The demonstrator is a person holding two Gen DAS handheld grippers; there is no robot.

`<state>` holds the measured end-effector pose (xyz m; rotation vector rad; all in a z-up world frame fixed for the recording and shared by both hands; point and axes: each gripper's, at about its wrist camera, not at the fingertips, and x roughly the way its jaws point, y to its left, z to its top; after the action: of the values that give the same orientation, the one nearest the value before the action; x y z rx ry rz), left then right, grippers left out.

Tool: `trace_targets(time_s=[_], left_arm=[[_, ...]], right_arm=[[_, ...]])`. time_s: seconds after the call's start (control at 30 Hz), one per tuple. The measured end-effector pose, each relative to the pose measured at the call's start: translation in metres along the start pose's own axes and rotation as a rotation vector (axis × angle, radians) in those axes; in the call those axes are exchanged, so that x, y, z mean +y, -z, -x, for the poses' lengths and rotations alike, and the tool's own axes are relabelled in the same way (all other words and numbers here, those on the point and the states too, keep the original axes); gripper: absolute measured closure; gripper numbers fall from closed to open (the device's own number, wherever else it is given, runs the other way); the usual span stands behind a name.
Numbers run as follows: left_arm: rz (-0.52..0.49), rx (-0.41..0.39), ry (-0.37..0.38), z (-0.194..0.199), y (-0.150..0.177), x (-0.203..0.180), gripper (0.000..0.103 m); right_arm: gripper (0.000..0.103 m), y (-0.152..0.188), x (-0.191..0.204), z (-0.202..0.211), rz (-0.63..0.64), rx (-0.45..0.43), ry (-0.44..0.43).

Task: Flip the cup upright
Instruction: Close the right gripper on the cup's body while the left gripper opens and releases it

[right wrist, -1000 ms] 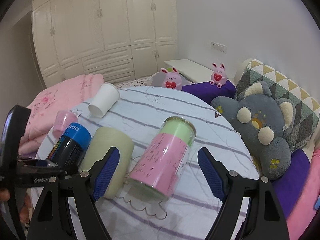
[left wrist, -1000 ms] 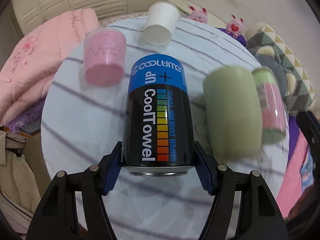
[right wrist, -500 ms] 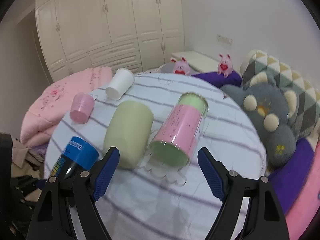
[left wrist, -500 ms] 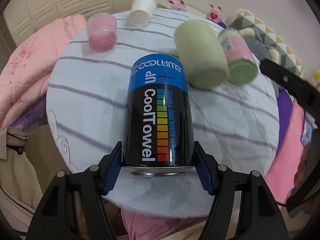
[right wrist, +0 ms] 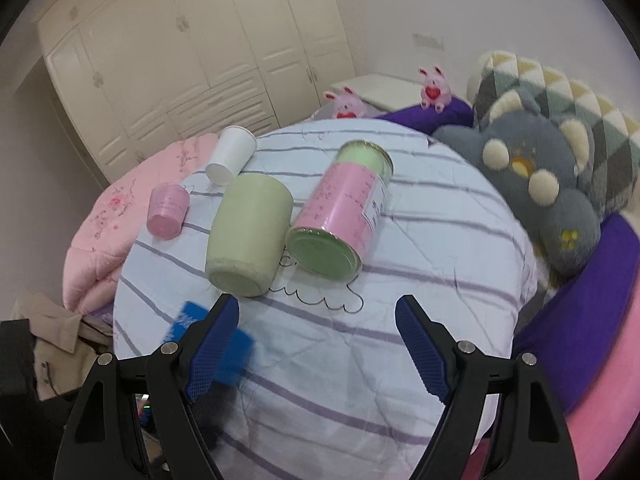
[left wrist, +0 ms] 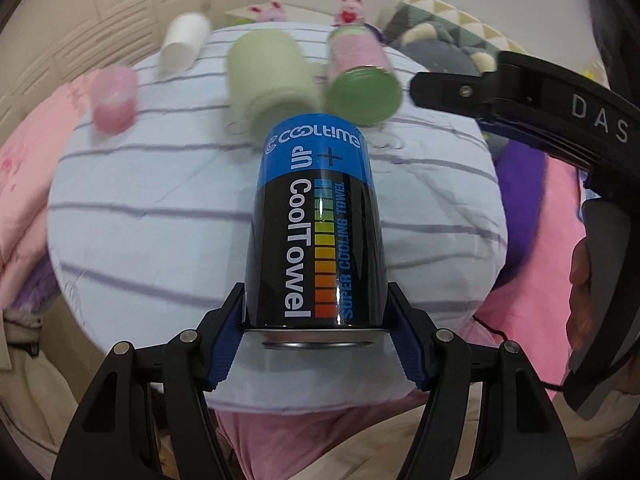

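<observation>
My left gripper is shut on a black and blue CoolTowel can, held above the near part of the round striped table, its print upside down. The can shows as a blue blur by my right gripper's left finger. My right gripper is open and empty above the table. A green cup lies on its side mid-table, base toward me, also in the left wrist view.
A pink and green canister lies beside the green cup. A small pink cup and a white paper cup lie at the far left. Pink quilt left, grey plush and purple cushion right.
Both grippers pulled back and up from the table. The left one carried the can along and swung right. The cups now sit farther off in both views.
</observation>
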<state>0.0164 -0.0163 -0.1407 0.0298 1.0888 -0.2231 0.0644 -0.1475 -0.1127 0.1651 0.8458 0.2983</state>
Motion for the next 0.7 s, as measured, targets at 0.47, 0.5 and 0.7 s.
trace_targets(time_s=[0.47, 0.5, 0.7], left_arm=[[-0.111, 0.004, 0.006, -0.016, -0.029, -0.025, 0.035], [-0.117, 0.003, -0.001, -0.015, -0.028, -0.025, 0.034], [-0.118, 0.006, -0.025, -0.01, -0.028, -0.024, 0.009]], right_arm=[[0.021, -0.003, -0.027, -0.02, -0.129, 0.078, -0.038], [0.021, -0.003, -0.028, -0.021, -0.136, 0.084, -0.046], [0.021, -0.004, -0.03, -0.032, -0.198, 0.155, -0.138]])
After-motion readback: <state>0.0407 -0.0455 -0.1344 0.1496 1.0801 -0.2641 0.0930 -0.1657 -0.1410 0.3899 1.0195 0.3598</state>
